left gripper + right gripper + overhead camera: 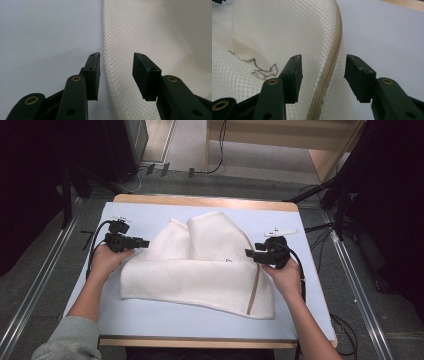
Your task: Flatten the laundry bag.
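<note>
Left gripper [142,243] sits at the left edge of the white mesh towel [200,270], jaws apart and gripping nothing. In the left gripper view its pads stand clear of the cloth: one is over the pale blue table cover [45,37], the other over the mesh, and the towel's edge runs between them untouched. Right gripper [250,253] is likewise released, at the towel's right side. In the right gripper view the beige trim band [329,70] passes between the spread jaws without contact, and a small brown embroidered mark [262,68] shows on the cloth just beside the near jaw.

Towel position: middle of the table cover, lying flat along its near half, with the far portion brought forward in two overlapping, slightly puffed flaps. Its near-right corner hangs lower than the near-left, so the outline is skewed.

Progress, as judged: folding appears partly done. One fold across the width is laid down and both grippers have let go. Remaining: flatten or square the raised far flaps, align the edges, then probably fold again to a compact shape. Neither gripper holds cloth, so a fresh grasp on the edges is needed first.
</note>
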A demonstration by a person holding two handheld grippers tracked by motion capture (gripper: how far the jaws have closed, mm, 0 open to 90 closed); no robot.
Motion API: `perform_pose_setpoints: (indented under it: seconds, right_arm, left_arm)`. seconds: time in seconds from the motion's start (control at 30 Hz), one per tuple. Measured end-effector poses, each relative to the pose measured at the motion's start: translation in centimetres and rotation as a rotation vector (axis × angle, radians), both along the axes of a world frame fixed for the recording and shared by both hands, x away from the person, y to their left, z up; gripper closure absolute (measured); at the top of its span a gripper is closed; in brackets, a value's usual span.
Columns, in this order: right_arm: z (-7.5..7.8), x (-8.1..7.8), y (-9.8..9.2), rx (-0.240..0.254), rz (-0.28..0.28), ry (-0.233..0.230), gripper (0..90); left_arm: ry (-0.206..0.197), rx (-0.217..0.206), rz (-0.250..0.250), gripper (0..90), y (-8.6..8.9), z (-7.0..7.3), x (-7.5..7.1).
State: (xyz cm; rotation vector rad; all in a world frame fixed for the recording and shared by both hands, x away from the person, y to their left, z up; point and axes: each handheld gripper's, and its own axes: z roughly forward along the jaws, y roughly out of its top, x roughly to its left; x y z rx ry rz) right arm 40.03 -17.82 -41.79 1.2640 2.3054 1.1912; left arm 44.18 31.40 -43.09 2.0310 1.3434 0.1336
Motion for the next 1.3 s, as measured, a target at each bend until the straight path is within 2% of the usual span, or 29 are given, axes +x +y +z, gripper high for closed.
perform_pose_setpoints:
  seconds: [0.2, 0.23, 0.27, 0.33, 0.43, 0.47, 0.5, 0.6, 0.67, 0.9, 1.03, 1.13, 1.2, 1.3]
  right_arm:
    - [-0.4, 1.5, 1.0, 0.004, -0.017, 0.007, 49.6]
    - [-0.7, 1.6, 1.1, 0.005, -0.018, 0.021, 49.5]
    - [-1.0, 1.7, 1.3, -0.005, -0.018, 0.031, 49.6]
    - [-1.2, 1.6, 1.4, -0.023, -0.014, 0.033, 51.0]
    - [-1.1, 1.5, 1.3, -0.013, -0.015, 0.033, 57.5]
    - [-1.1, 1.5, 1.2, 0.002, -0.013, 0.05, 64.2]
    - [-1.1, 1.5, 1.2, 0.002, -0.013, 0.05, 64.2]
    - [-1.0, 1.4, 1.1, 0.003, -0.009, 0.06, 73.4]
    - [-0.9, 1.3, 1.1, -0.003, -0.003, 0.051, 76.2]
    - [-0.3, 1.1, 0.4, -0.001, -0.022, 0.042, 76.3]
    - [-0.2, 1.1, 0.0, 0.005, -0.035, 0.039, 76.0]
    - [-0.2, 1.2, 0.1, 0.0, -0.029, 0.037, 75.5]
    - [-0.3, 1.3, 0.4, 0.0, -0.033, 0.043, 74.2]
    - [-0.5, 1.3, 0.8, 0.004, -0.02, 0.037, 65.2]
  left_arm:
    - [0.052, 0.017, 0.004, 57.9, -0.6, -1.3, 0.9]
    - [0.063, 0.011, -0.004, 60.3, -0.7, -1.5, 0.9]
    - [0.058, 0.008, -0.007, 62.2, -0.8, -1.5, 0.9]
    - [0.072, -0.004, -0.016, 67.6, -0.8, -1.6, 0.9]
    - [0.077, -0.013, 0.002, 73.1, -0.8, -1.7, 0.8]
    - [0.073, -0.008, 0.004, 81.5, -0.8, -1.8, 0.7]
    - [0.066, 0.001, -0.005, 81.5, -0.8, -1.8, 0.7]
    - [0.085, -0.005, -0.02, 87.9, -0.8, -1.8, 0.7]
    - [0.075, 0.007, -0.023, 89.5, -0.8, -1.5, 0.6]
    - [0.006, -0.033, 0.038, 90.0, 1.0, 0.1, -0.1]
    - [-0.01, -0.085, 0.076, 90.0, 2.4, 0.7, -0.5]
    - [-0.014, -0.083, 0.08, 90.0, 2.6, 0.7, -0.7]
    - [-0.013, -0.066, 0.089, 90.0, 2.7, 0.7, -0.8]
    - [-0.013, -0.07, 0.11, 90.0, 3.3, 0.6, -1.0]
